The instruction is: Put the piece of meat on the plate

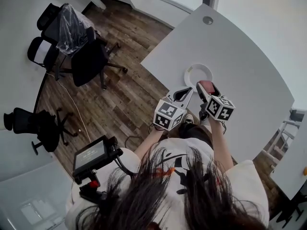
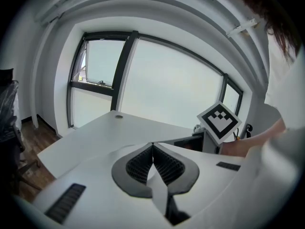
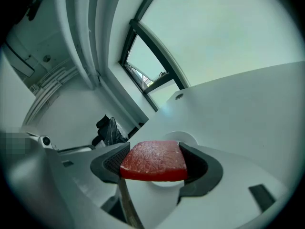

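A red slab of meat [image 3: 155, 161] sits clamped between the jaws of my right gripper [image 3: 157, 163]; in the head view the meat [image 1: 207, 86] shows at the tip of the right gripper [image 1: 206, 91], just right of the white plate [image 1: 198, 74]. The plate [image 3: 183, 138] peeks out behind the meat in the right gripper view. My left gripper [image 1: 183, 95] hangs near the table's edge, below the plate, its jaws together with nothing between them; its dark pads [image 2: 164, 167] meet in the left gripper view.
The white table [image 1: 249, 56] is curved, with a round cable port [image 1: 207, 20] at its far end. Black office chairs [image 1: 84, 51] stand on the wooden floor to the left. A monitor on a stand [image 1: 91, 155] is beside the person. Large windows [image 2: 157, 80] lie beyond the table.
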### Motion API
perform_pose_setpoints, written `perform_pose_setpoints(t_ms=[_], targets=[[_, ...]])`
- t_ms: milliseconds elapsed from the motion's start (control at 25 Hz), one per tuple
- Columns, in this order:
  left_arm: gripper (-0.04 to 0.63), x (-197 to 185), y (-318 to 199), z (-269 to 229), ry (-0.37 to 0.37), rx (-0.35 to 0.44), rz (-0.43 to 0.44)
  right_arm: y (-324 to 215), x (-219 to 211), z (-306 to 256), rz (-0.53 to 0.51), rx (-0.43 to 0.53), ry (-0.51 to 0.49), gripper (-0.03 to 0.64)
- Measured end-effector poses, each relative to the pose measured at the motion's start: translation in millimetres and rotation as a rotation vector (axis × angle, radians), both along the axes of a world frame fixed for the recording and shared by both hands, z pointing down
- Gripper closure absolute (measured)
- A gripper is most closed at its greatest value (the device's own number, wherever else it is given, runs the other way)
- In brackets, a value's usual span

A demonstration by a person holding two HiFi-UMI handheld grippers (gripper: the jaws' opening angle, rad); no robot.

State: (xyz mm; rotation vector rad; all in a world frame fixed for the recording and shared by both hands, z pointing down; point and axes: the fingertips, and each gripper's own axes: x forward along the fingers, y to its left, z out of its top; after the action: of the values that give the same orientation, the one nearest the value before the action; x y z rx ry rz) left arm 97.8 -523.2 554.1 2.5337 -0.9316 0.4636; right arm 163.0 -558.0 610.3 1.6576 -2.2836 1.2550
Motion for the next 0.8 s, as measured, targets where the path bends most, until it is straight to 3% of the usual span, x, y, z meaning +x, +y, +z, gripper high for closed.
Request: perform_pose_setpoints(t_ms=[400, 800], targets=[[0.591, 6.9, -2.4, 4.9, -0.008, -0.039, -0.01, -7.2, -8.2, 42.4, -0.245, 0.001, 0.384, 0.287], [0.591, 3.5, -6.4, 5.2, -0.009, -0.049, -0.028, -3.4, -8.0, 55.2, -0.361, 0.032, 0.553, 0.287]])
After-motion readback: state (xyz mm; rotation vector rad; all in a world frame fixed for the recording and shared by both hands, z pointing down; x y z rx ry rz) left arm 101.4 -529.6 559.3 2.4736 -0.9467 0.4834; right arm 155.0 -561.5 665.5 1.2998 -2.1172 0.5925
